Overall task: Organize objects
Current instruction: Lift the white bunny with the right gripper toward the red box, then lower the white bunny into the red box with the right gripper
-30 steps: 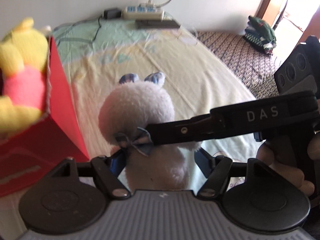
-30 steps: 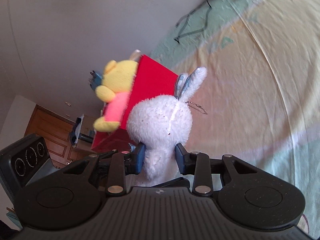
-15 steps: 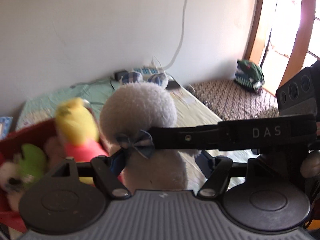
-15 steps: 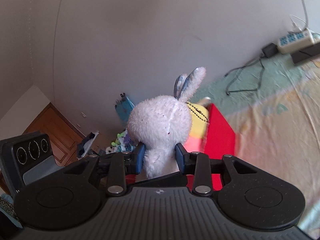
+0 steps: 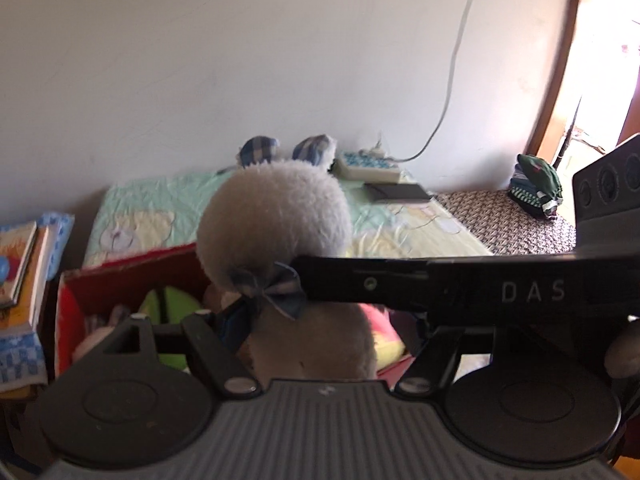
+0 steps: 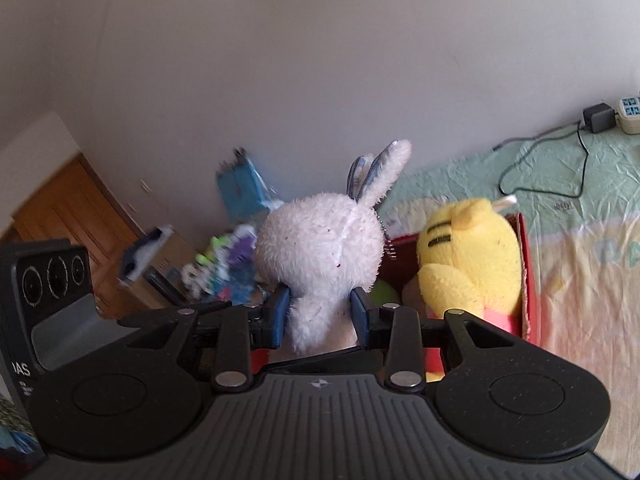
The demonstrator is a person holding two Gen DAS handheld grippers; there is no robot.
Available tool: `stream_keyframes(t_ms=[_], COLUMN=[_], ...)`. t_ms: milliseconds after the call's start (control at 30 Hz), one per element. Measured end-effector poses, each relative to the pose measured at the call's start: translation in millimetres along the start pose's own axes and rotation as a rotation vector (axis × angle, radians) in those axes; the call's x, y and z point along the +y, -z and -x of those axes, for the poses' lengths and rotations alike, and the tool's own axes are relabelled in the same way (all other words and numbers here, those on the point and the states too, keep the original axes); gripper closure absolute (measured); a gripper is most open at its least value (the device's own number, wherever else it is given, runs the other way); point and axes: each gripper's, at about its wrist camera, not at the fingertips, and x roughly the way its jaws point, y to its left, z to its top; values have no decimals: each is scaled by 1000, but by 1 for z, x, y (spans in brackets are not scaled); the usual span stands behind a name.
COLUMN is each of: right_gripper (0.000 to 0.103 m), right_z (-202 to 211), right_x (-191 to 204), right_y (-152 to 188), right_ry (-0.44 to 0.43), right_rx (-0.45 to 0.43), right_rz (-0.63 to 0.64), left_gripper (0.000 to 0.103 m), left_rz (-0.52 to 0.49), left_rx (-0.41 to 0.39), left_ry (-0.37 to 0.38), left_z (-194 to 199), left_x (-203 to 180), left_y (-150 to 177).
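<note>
While the white plush rabbit (image 6: pixel 320 248) hangs above the open red box (image 5: pixel 132 268) at the left edge of the bed (image 5: pixel 420 236), both grippers are clamped on it: the right gripper (image 6: pixel 319 314) squeezes its neck and the left gripper (image 5: pixel 316 332) appears to press its body from the sides. Judging by this, the carry is nearly over and stowing is in hand. Next, it should go down into the free space beside the yellow plush (image 6: pixel 472 256) before the 2 grippers release.

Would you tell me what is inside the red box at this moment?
Inside the red box sit a yellow plush and something green. The held white bunny and the grippers cover the rest, so other contents cannot be told.
</note>
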Motion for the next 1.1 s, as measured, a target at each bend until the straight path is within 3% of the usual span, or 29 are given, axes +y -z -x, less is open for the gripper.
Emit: stream_keyframes(t_ms=[167,300,467,700,900,1100], right_gripper=[67,68,68,66,58,53], right_z=[-27,-40,-48,-49,-22,3], right_x=[2,2,3,9,12,26], right_y=[9,16,20,26,25,27], right_ry=[118,194,268,295,309,359], right_rx=[77,115,134,88,-11,-52], right_rz=[42,39,40,11,-89,-79], left_gripper=[31,31,30,23,12,12], left_rz=[76,69,74,34,11,-1], left_rx=[84,127,154,163,143,194], left_ry=[43,28,39,27,-36,-168], left_z=[-25,-39,-45,-44,-25,-17], left_x=[33,42,55,52,50,41], left_y=[9,18,25,25,19,9])
